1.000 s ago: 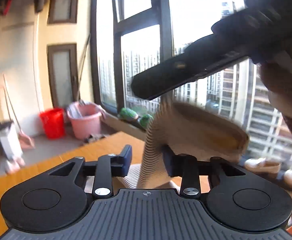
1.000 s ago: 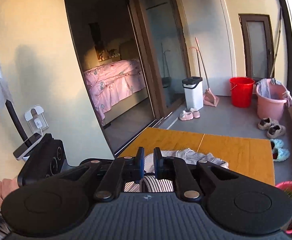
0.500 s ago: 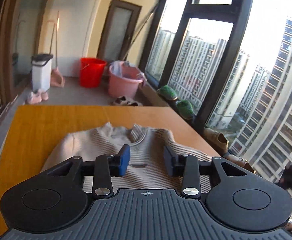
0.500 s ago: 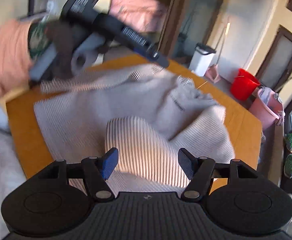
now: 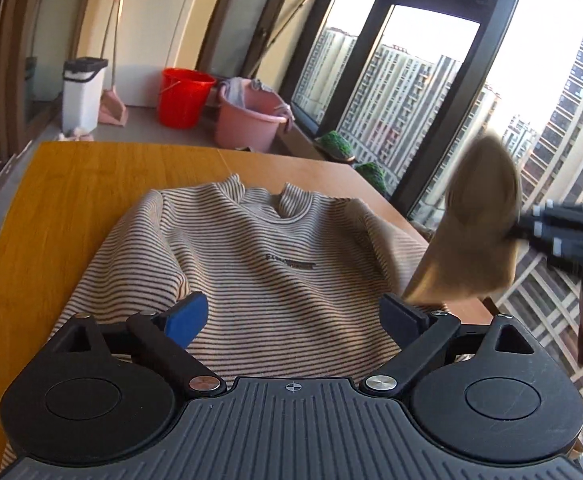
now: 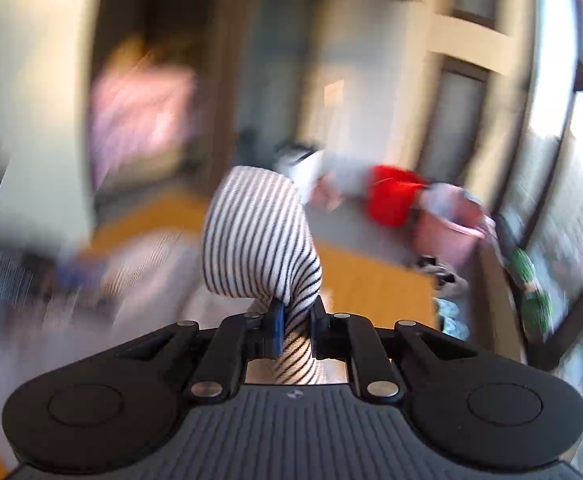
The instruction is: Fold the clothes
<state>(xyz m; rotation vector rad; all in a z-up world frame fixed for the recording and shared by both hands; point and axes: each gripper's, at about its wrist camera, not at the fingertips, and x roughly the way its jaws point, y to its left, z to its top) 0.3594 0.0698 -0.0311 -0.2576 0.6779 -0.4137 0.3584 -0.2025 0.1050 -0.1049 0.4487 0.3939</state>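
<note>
Sweater (image 5: 259, 264) lies spread face-up on the wooden table (image 5: 71, 184), collar away from the camera, printed chest line showing. Right gripper (image 6: 296, 322) pinches a striped sleeve (image 6: 263, 232) and holds it raised off the right edge; that view is smeared by motion. Left gripper (image 5: 291, 316) hovers over the hem, jaws wide apart, holding nothing. To fold cleanly, the sleeve wants carrying across the chest and laying flat without bunching, while the free gripper could pin the body against sliding.

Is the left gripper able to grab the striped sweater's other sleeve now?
Probably yes: the left gripper is open over the striped sweater, nothing blocking the flat sleeve.
</note>
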